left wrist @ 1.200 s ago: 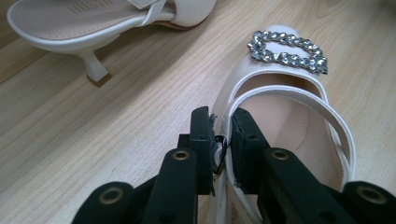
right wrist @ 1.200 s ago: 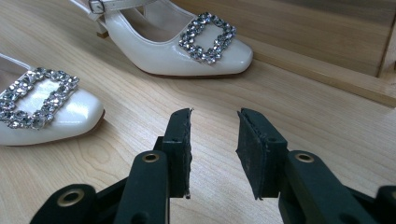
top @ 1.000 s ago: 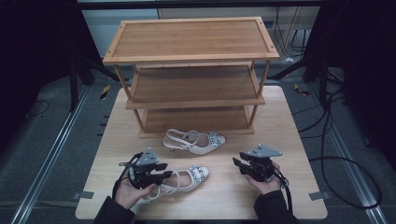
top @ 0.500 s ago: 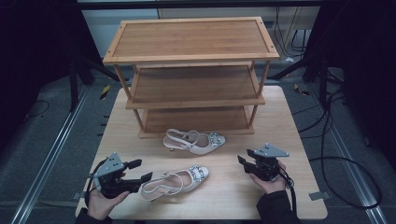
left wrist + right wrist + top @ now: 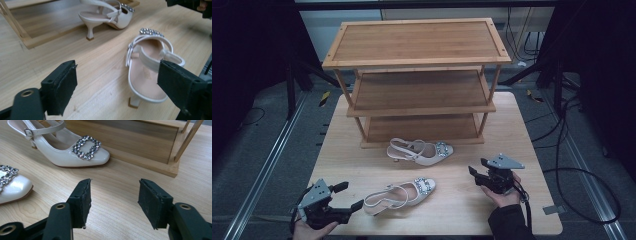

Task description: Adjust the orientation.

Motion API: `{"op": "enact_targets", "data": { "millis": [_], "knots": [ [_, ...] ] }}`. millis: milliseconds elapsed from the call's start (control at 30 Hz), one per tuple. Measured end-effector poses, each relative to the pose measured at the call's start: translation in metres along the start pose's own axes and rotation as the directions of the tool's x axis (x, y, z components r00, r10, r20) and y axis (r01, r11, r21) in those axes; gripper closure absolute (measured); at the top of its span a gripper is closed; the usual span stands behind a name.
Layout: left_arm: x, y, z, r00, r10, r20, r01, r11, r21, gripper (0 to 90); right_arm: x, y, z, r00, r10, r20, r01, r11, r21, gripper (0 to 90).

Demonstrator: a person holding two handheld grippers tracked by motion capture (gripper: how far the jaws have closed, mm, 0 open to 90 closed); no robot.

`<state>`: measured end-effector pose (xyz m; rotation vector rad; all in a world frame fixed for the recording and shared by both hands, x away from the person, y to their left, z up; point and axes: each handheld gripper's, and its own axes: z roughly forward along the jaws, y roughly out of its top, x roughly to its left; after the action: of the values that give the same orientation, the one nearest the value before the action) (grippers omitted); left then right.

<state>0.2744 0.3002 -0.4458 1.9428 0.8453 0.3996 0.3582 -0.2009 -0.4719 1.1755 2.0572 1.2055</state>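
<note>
The left gripper [image 5: 343, 199] has drawn back from the near shoe [image 5: 400, 194] toward the surface's [image 5: 452, 210] left corner, its jaws having just spread, nothing between them. The right gripper [image 5: 478, 170] has just widened too, empty. Farther off, the second shoe [image 5: 421, 150] stands before the rack [image 5: 417, 80].

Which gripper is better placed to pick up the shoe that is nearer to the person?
Probably the left gripper: its open jaws, which have just been opening, face the near shoe's heel. The right gripper is farther away.
</note>
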Motion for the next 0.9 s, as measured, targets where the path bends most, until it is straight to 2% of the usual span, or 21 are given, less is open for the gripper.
{"op": "enact_targets", "data": {
  "millis": [133,167,333,433,633,800,833,900],
  "knots": [
    [-0.002,-0.003,0.003,0.9999,0.013,0.008,-0.013,0.9997,0.019,11.2,-0.002,-0.001,0.0,1.0,-0.002,0.005,0.002,1.0,-0.004,39.6],
    [-0.004,-0.004,0.005,0.9994,0.021,0.026,-0.022,0.9993,0.032,10.3,-0.002,-0.001,0.0,1.0,-0.001,0.008,0.001,1.0,-0.004,39.1],
    [-0.008,-0.007,0.0,0.9987,0.03,0.04,-0.031,0.999,0.033,9.2,-0.005,-0.003,-0.001,0.9999,0.003,0.015,-0.003,1.0,-0.004,37.6],
    [-0.012,-0.012,0.002,0.9981,0.045,0.043,-0.047,0.997,0.062,9.1,-0.005,-0.003,-0.001,0.9998,0.009,0.016,-0.009,1.0,-0.004,37.0],
    [-0.018,-0.015,0.017,0.9982,0.037,0.047,-0.042,0.9921,0.118,9.4,-0.005,-0.003,0.001,0.9999,0.0,0.016,0.0,1.0,-0.002,35.9],
    [-0.024,-0.014,0.033,0.9979,0.037,0.054,-0.044,0.9908,0.128,10.5,-0.005,-0.004,0.002,0.9999,0.002,0.015,-0.002,1.0,0.004,35.2],
    [-0.027,-0.012,0.042,0.9967,0.046,0.067,-0.055,0.9891,0.136,10.7,-0.005,-0.004,0.002,0.9999,0.002,0.014,-0.002,1.0,0.003,35.2],
    [-0.028,-0.011,0.044,0.9963,0.052,0.068,-0.061,0.9882,0.14,10.7,-0.005,-0.004,0.001,0.9999,0.004,0.014,-0.005,1.0,0.002,35.1]
  ]
}}
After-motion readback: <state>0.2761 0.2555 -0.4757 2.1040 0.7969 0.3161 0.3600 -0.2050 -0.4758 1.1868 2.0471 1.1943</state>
